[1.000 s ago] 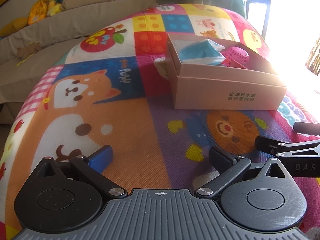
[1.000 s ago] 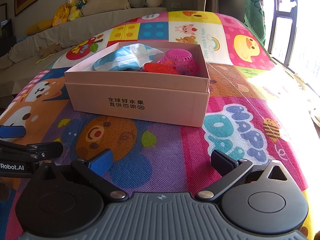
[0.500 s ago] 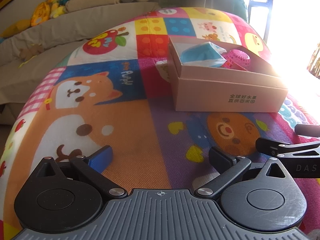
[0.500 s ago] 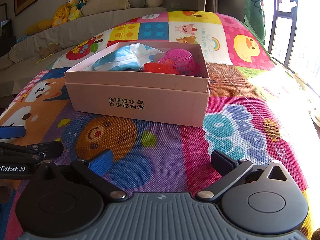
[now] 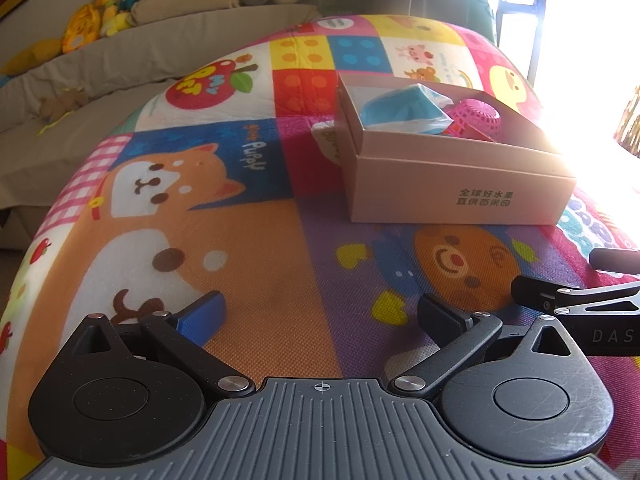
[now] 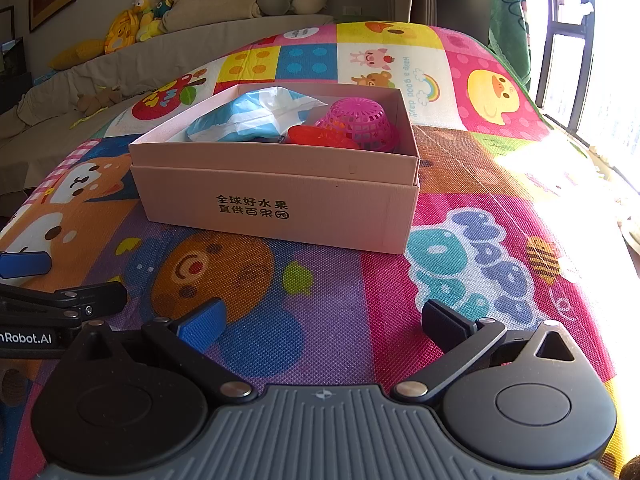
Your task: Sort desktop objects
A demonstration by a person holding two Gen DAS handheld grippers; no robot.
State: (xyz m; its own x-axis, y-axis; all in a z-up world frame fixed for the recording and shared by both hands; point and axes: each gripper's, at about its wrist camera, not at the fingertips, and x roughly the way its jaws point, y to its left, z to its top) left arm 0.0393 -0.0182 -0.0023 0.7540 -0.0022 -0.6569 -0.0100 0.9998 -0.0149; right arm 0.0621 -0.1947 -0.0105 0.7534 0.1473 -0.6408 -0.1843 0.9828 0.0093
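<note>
Both grippers hang empty over the play mat, and the pink box sits loaded just ahead.

The left gripper [image 5: 320, 312] has its fingers spread wide with nothing between them, low over the cartoon-printed mat [image 5: 248, 264]. The right gripper [image 6: 324, 320] is the same, jaws apart and bare, facing the pink cardboard box [image 6: 276, 204] that rests on the mat in front. Inside the box lie a blue-and-white packet [image 6: 252, 118], a pink mesh basket [image 6: 360, 122] tipped upside down beside it, and a red piece [image 6: 316, 136] against the basket. A beige sofa [image 6: 132, 64] with plush toys [image 6: 148, 16] runs behind.
</note>
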